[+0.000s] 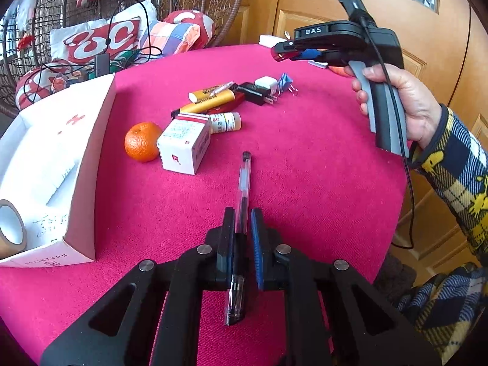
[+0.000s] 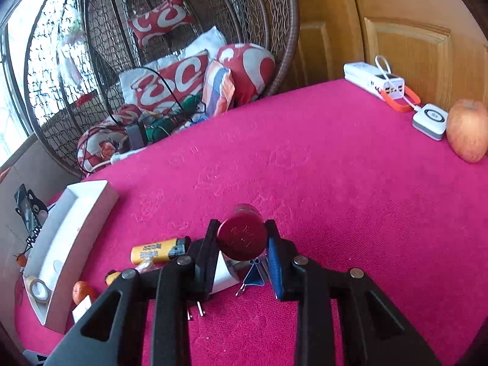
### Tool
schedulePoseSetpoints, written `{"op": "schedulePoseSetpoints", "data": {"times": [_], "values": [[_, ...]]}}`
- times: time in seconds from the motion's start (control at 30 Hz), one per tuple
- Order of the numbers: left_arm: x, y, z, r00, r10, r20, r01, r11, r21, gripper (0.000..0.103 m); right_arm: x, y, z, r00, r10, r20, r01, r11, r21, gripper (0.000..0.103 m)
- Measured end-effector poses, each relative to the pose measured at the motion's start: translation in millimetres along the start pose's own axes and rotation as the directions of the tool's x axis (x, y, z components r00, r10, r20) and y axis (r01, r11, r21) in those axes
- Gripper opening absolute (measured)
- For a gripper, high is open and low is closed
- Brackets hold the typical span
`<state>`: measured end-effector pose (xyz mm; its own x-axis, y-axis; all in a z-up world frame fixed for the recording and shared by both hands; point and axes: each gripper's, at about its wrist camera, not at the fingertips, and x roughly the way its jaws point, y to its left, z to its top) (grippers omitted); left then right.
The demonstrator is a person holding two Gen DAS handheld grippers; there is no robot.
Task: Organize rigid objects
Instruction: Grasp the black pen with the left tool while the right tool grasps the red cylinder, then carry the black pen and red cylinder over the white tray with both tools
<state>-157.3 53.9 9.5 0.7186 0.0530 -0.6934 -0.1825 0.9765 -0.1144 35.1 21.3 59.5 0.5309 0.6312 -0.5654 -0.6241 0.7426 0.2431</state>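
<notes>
My left gripper (image 1: pixel 243 213) is shut on a clear black-ink pen (image 1: pixel 244 192), held low over the pink table (image 1: pixel 305 167). My right gripper (image 2: pixel 242 224) is shut on a small bottle with a dark red cap (image 2: pixel 242 239); in the left wrist view it (image 1: pixel 282 52) hangs above the table's far side. A white cardboard box (image 1: pixel 88 152) stands at the left and holds a tape roll (image 1: pixel 10 228). On the table lie an orange (image 1: pixel 141 141), a white medicine box (image 1: pixel 184 143), yellow tubes (image 1: pixel 210 99), a small vial (image 1: pixel 225 122), a black plug (image 1: pixel 256 93), a white charger (image 1: pixel 267 84) and a blue binder clip (image 1: pixel 285 80).
A wicker hanging chair (image 2: pixel 152 61) with red cushions stands behind the table. A white power bank (image 2: pixel 373 79), a small white device (image 2: pixel 431 120) and an apple (image 2: pixel 468 129) sit at the far right by the wooden door (image 2: pixel 411 30).
</notes>
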Motion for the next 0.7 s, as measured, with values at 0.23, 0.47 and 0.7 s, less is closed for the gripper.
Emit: {"op": "schedulePoseSetpoints", "data": {"times": [0.23,0.47,0.7], "values": [[-25.9,7.7,9.4,0.995,0.034,0.094,-0.03,0.999,-0.043,0.008,-53.6,21.7,0.4,0.987,0.115,0.11,-0.115,0.993,-0.004,0.028],[-39.9,12.5,11.6,0.99,0.044,0.137,-0.035,0.997,-0.07,0.008,-67.1,48.6,-1.3,0.973,0.198,0.116,-0.193,0.98,-0.056,0.028],[-41.7,17.6,10.7,0.992,0.036,0.123,-0.028,0.997,-0.068,0.008,-67.8,49.2,-4.2,0.971,0.211,0.113,-0.207,0.977,-0.048,0.028]]}}
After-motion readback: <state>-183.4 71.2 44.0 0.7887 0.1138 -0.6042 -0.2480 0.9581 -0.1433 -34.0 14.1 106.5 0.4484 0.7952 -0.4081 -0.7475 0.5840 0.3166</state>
